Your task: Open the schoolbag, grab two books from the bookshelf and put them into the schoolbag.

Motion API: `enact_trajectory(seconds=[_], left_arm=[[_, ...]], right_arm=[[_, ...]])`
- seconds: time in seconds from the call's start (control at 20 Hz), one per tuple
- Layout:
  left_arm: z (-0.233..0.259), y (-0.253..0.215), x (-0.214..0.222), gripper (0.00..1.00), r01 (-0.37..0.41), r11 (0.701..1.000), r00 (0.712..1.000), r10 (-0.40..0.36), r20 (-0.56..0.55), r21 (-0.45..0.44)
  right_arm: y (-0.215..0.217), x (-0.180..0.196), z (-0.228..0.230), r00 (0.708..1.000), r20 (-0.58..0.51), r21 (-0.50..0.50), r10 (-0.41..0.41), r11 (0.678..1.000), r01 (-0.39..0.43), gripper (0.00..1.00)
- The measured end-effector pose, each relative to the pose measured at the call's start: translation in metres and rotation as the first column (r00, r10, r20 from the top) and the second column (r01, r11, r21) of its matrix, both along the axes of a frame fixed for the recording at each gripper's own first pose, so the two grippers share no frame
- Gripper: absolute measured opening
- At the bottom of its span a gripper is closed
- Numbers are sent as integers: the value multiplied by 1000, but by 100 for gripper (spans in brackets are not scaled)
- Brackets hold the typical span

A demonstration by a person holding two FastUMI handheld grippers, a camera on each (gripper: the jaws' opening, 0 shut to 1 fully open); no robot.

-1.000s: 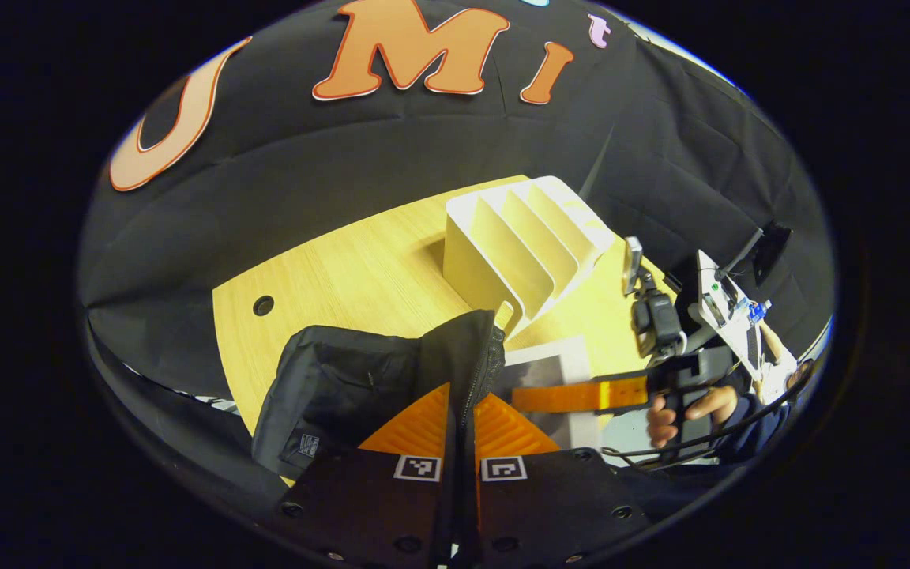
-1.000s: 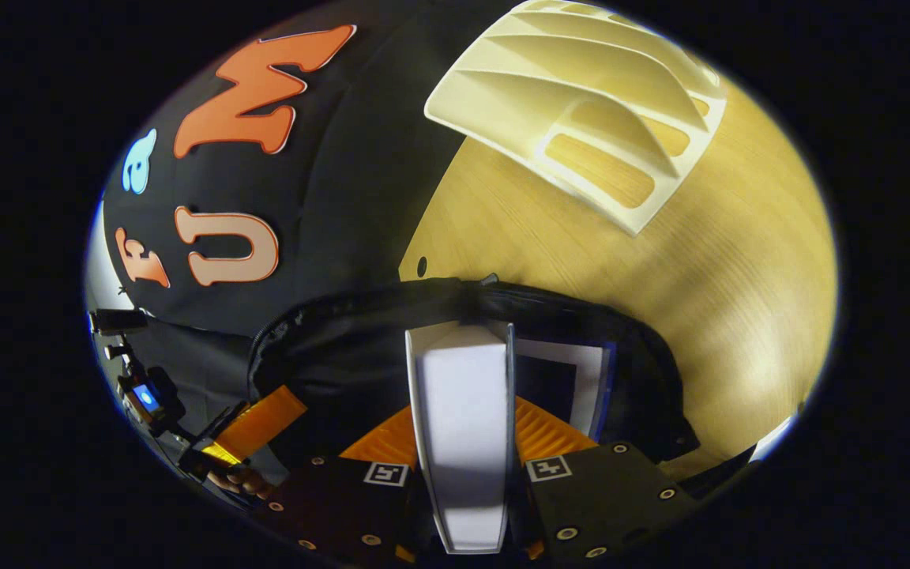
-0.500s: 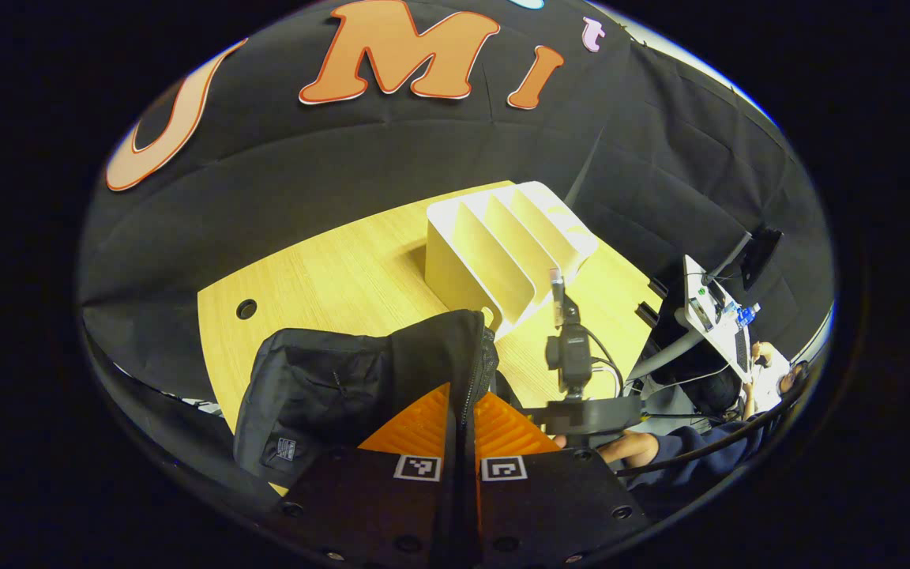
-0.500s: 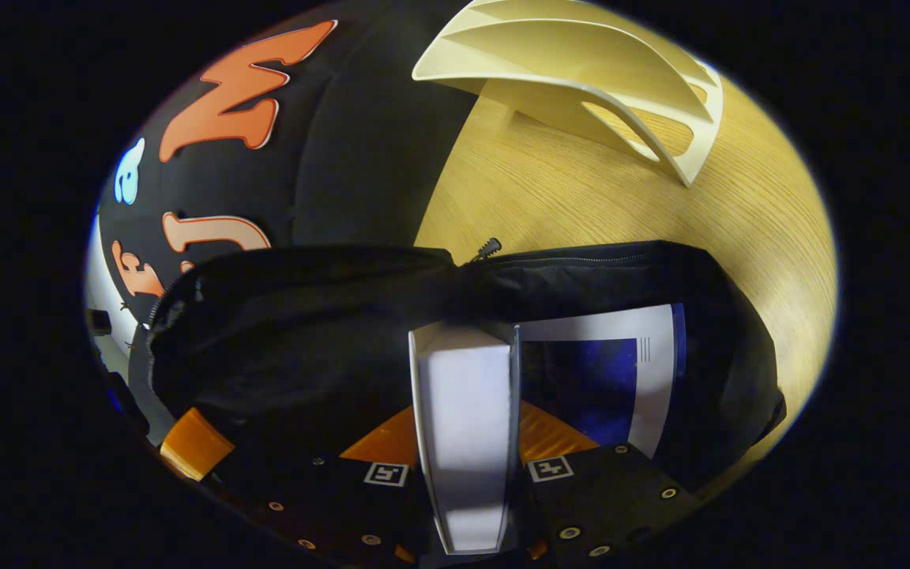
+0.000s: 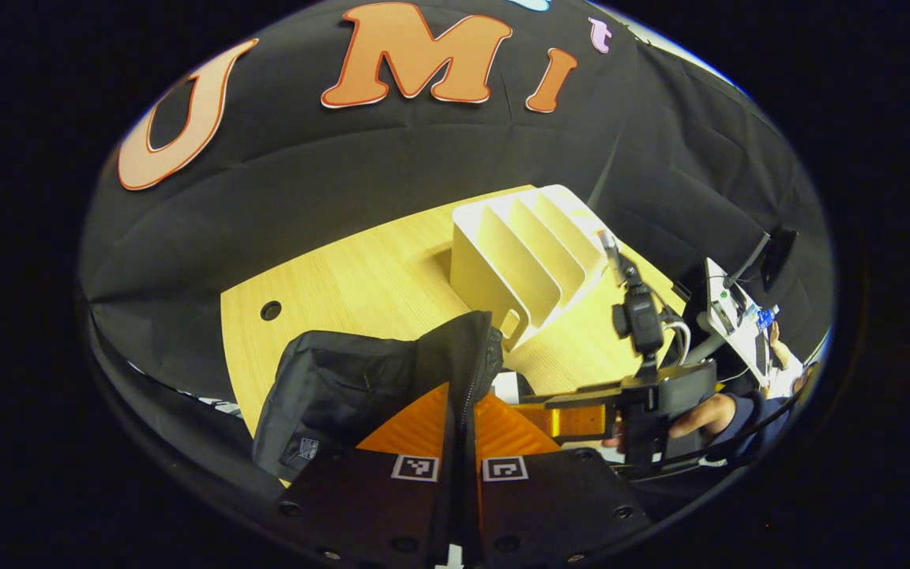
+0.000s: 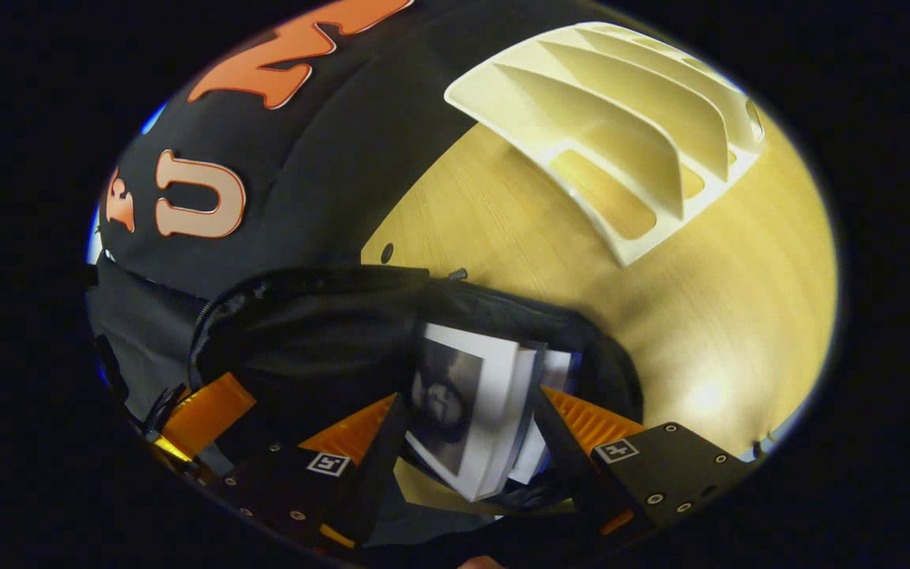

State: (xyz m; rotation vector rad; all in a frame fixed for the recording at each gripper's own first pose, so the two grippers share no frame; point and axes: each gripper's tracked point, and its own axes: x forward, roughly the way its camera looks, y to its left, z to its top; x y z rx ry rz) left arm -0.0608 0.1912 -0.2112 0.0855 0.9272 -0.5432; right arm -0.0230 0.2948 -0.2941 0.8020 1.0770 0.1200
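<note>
The black schoolbag (image 5: 344,387) stands on the wooden table (image 5: 360,276). My left gripper (image 5: 464,393) is shut on its zipped edge, holding the mouth up. In the right gripper view the schoolbag (image 6: 305,340) gapes wide. A book with a dark cover picture (image 6: 463,403) leans tilted inside it, loose between the spread fingers of my right gripper (image 6: 471,399), which is open. A second book (image 6: 559,370) sits just behind the first. The cream bookshelf (image 6: 621,142) holds no books. The right gripper (image 5: 538,415) and the hand holding it reach in from the right beside the bag.
The cream bookshelf (image 5: 526,253) stands on the table behind the bag. A round cable hole (image 5: 270,310) is at the table's far left. A desk with equipment (image 5: 739,316) lies beyond the table's right edge. One finger of the left gripper (image 6: 206,405) shows by the bag's left rim.
My right gripper has opened and let go of the white book, which now leans tilted inside the bag. The left gripper still holds the bag's edge.
</note>
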Motion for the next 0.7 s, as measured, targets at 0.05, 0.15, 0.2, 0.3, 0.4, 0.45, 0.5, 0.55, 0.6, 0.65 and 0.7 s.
enact_trajectory(seconds=[0.05,0.15,0.2,0.3,0.4,0.45,0.5,0.55,0.6,0.65,0.7], left_arm=[[-1,-7,-4,8,-4,1000,1000,4,-4,-7],[-6,-20,-5,12,-30,999,999,29,-22,-13],[-9,-24,-9,14,-47,999,999,47,-27,-13],[-11,-33,-13,21,-83,997,996,83,-32,-8],[-10,-48,-19,46,-120,993,992,119,-38,-19],[-10,-57,-18,59,-141,990,990,140,-36,-28],[-9,-65,-18,73,-164,986,986,163,-36,-32],[-6,-73,-17,89,-189,981,982,188,-29,-33],[-2,-81,-13,90,-212,977,977,212,-13,-35],[0,-88,-10,90,-233,972,972,233,7,-32],[5,-97,-7,90,-247,968,968,248,27,-34]], right_arm=[[-11,2,10,1000,13,2,-6,1000,6,96],[-41,1,24,999,37,-27,-13,1000,14,97],[-58,4,30,998,67,-60,-10,998,14,97],[-96,9,48,992,123,-143,8,990,9,97],[-127,19,73,981,192,-209,35,978,6,97],[-143,25,83,973,224,-251,50,968,8,97],[-159,31,93,965,254,-288,70,958,6,98],[-175,35,101,960,268,-326,81,945,11,97],[-188,37,106,960,263,-353,96,936,3,97],[-202,37,113,957,266,-383,111,924,-1,97],[-212,41,123,946,294,-410,137,912,-5,97]])
